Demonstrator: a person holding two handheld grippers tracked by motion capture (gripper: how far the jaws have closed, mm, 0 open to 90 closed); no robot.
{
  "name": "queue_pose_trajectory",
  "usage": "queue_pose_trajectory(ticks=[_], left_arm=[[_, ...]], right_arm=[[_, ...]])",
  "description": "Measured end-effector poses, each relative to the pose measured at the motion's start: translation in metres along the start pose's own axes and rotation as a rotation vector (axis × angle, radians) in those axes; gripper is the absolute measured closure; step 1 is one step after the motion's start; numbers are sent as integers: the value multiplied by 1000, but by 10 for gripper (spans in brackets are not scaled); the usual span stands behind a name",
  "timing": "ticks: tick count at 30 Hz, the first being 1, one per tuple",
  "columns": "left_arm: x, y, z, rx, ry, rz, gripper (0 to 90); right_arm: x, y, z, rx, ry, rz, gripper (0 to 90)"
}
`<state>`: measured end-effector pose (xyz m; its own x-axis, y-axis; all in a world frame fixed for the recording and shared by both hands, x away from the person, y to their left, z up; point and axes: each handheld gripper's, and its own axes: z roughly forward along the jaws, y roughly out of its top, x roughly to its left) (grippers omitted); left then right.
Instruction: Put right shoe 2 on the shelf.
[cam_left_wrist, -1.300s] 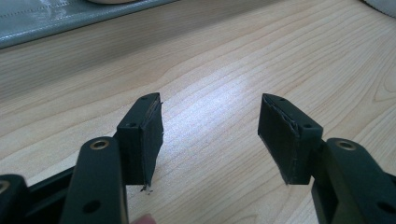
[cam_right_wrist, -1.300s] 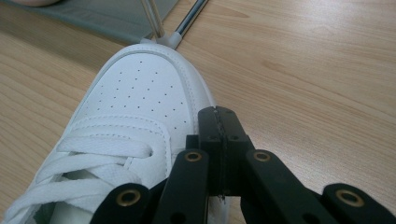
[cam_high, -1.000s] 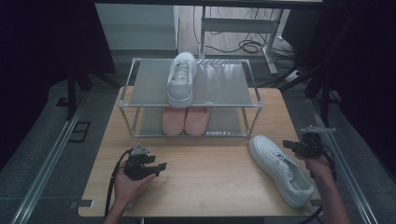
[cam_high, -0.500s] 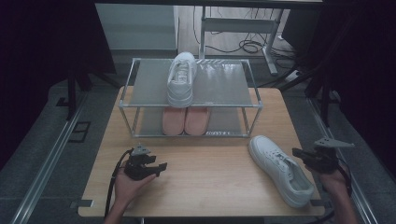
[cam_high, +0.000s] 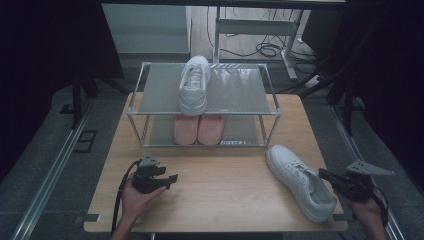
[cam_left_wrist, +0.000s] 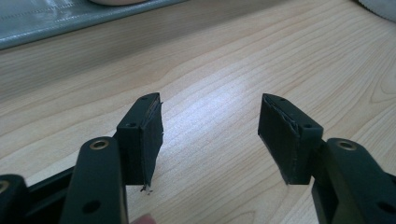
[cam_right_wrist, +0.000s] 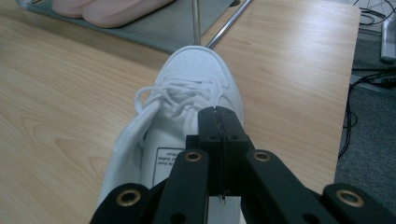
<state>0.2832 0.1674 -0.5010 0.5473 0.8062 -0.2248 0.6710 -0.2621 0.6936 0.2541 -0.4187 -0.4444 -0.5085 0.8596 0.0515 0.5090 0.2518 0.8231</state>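
High view: white sneaker (cam_high: 301, 182) is seen lying on the table (cam_high: 225, 195) at front right, right gripper (cam_high: 336, 181) poised just beside its heel; left gripper (cam_high: 167, 178) rests at front left. Left gripper view: jaws are spread wide over bare wood. Right gripper view: jaws are pressed together, empty, above the sneaker's opening.

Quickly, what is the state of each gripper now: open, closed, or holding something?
Left gripper: open, nothing between its jaws.
Right gripper: closed, jaws pressed together, holding nothing, just above the white shoe.
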Motion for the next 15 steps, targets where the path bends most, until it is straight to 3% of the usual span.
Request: queue_pose_trajectory(ticks=[11, 15], left_arm=[[-1, 1, -1, -8, -5, 3, 398], [-2, 1, 1, -3, -20, 2, 398]], right_arm=[[4, -16, -13, -2, -12, 10, 896], [2, -21, -14, 6, -12, 15, 851]])
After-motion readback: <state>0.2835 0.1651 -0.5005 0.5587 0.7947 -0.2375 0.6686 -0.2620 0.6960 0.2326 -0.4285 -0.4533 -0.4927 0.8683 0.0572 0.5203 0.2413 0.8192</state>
